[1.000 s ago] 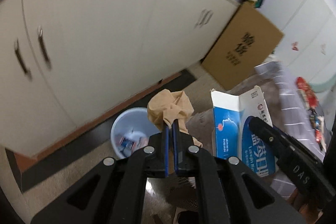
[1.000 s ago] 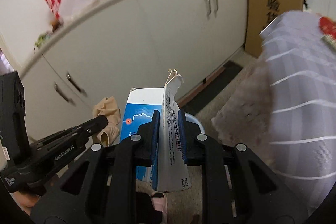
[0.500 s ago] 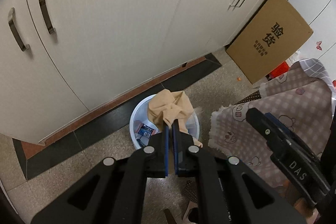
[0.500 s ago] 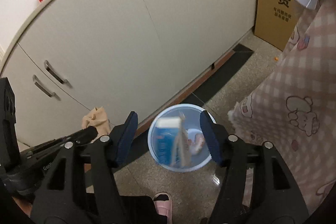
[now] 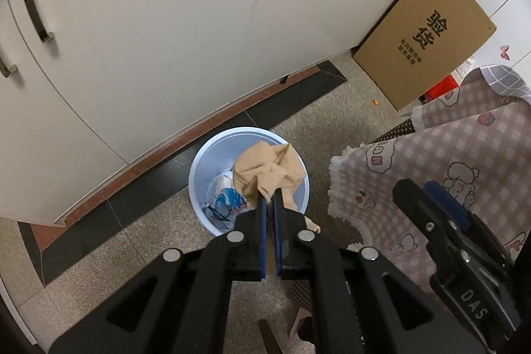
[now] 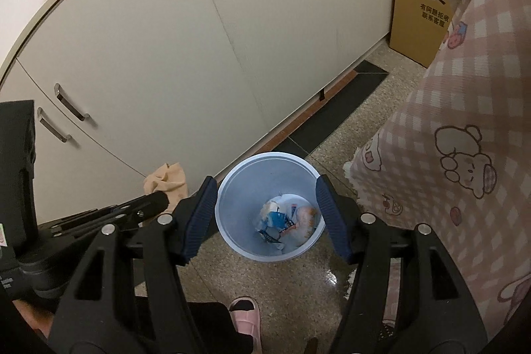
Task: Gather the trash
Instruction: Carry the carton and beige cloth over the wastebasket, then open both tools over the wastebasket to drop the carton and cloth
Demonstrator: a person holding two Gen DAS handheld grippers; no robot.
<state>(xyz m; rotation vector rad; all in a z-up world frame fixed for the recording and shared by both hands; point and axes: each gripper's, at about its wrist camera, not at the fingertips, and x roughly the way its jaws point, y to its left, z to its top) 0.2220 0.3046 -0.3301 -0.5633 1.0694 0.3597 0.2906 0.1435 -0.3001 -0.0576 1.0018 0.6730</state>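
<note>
A pale blue trash bin point(image 5: 212, 155) stands on the floor by the cabinets; it also shows in the right wrist view point(image 6: 239, 188). Blue and white trash point(image 6: 277, 219) lies at its bottom. My left gripper point(image 5: 270, 204) is shut on a crumpled tan cloth point(image 5: 268, 170) and holds it above the bin's right side. The cloth also shows in the right wrist view point(image 6: 166, 181), left of the bin. My right gripper point(image 6: 267, 218) is open and empty, directly above the bin.
White cabinet doors point(image 5: 149, 22) run behind the bin. A brown cardboard box point(image 5: 424, 35) leans at the right. A pink checked cloth point(image 6: 464, 138) hangs at the right. A pink slipper point(image 6: 244, 311) is on the speckled floor below the bin.
My right gripper opened and dropped the blue and white carton into the bin. Both grippers moved over the bin; the left one still holds the tan cloth.
</note>
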